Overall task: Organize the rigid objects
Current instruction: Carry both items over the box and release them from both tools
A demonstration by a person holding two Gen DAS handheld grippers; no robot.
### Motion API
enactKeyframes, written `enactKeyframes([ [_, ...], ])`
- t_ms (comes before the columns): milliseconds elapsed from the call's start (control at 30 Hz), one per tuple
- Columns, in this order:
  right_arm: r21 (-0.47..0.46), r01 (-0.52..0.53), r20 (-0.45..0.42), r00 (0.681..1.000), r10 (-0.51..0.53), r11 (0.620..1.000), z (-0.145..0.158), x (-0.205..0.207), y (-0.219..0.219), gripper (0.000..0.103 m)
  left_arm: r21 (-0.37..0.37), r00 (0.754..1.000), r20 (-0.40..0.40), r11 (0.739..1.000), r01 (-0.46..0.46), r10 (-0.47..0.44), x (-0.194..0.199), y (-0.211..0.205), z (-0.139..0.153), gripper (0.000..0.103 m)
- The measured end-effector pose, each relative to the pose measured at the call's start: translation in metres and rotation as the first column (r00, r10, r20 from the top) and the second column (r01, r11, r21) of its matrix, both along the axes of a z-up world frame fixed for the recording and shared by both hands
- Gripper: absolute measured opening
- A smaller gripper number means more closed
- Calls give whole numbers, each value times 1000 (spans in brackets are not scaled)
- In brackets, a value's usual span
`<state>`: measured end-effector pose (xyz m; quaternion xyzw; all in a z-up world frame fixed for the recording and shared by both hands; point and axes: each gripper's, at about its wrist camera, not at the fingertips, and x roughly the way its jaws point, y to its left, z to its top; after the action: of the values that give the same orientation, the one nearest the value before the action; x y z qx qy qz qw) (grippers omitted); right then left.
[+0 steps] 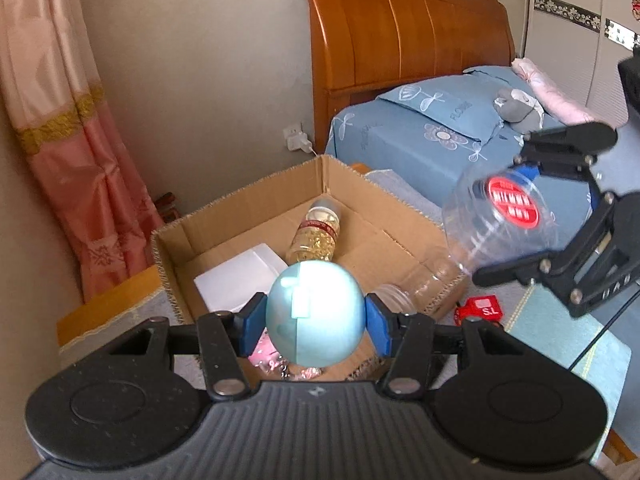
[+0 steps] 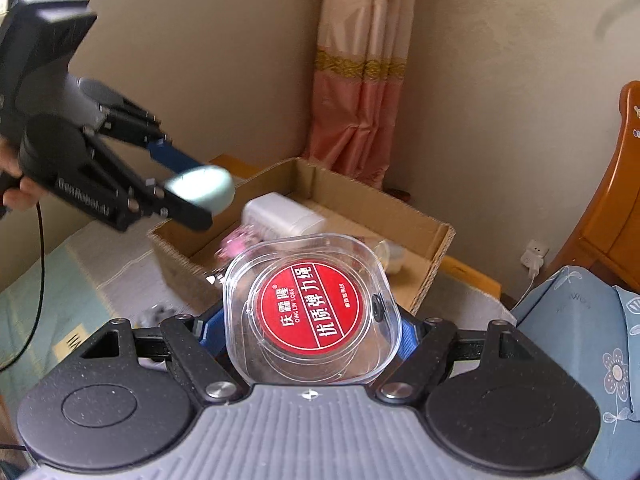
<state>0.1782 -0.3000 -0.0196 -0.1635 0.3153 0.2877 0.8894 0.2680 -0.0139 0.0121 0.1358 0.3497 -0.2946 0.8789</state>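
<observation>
home bedroom, wooden headboard [image 1: 404,28], blue bedding [image 1: 424,136], pink curtain [image 1: 76,168]

Pale blue ball [image 1: 316,312], red-labelled clear case [image 2: 312,316], brown cardboard box [image 1: 224,216], blue floral bedding [image 1: 432,132].

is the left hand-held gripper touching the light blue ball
Touching. The left wrist view shows the left hand-held gripper with its blue pads pressed against both sides of the light blue ball, holding it above the cardboard box.

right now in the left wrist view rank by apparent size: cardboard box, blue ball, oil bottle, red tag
1. cardboard box
2. blue ball, though it sits in the left gripper near the camera, so it looks bigger than it is
3. oil bottle
4. red tag
</observation>
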Motion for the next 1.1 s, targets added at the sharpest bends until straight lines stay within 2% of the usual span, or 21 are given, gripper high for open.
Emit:
enactKeyframes([
  [200,12,16,-13,1000,-16,1000,-4,31,-6,82,5,999,-51,1000,7,-6,17,-7,-24,52],
  [367,19,43,-45,998,-42,999,-14,57,-8,82,8,998,-57,1000,3,-2,23,-11,-36,53],
  [433,24,53,-63,997,-52,998,-19,66,-7,82,8,999,-53,1000,-9,9,25,-9,-38,62],
  [500,25,61,-72,996,-59,998,-24,74,-6,82,-10,998,-51,1000,-28,28,27,-6,-37,78],
  [567,33,69,-85,994,-66,997,-28,80,-4,82,-28,997,-58,999,-42,40,26,-1,-34,84],
  [667,49,76,-104,992,-71,996,-31,87,-1,82,-46,997,-64,998,-49,46,22,4,-28,87],
  [833,45,88,-108,991,-83,995,-32,96,8,82,-34,995,-62,997,-75,73,11,12,-20,89],
  [933,43,101,-94,991,-96,994,-30,100,12,82,-21,994,-55,995,-94,92,6,15,-18,96],
  [1000,37,108,-93,990,-104,993,-29,102,15,84,-18,994,-49,995,-101,100,1,18,-14,96],
  [1100,47,128,-80,989,-124,991,-24,96,15,100,-19,993,-39,994,-109,109,-11,24,-8,97],
])
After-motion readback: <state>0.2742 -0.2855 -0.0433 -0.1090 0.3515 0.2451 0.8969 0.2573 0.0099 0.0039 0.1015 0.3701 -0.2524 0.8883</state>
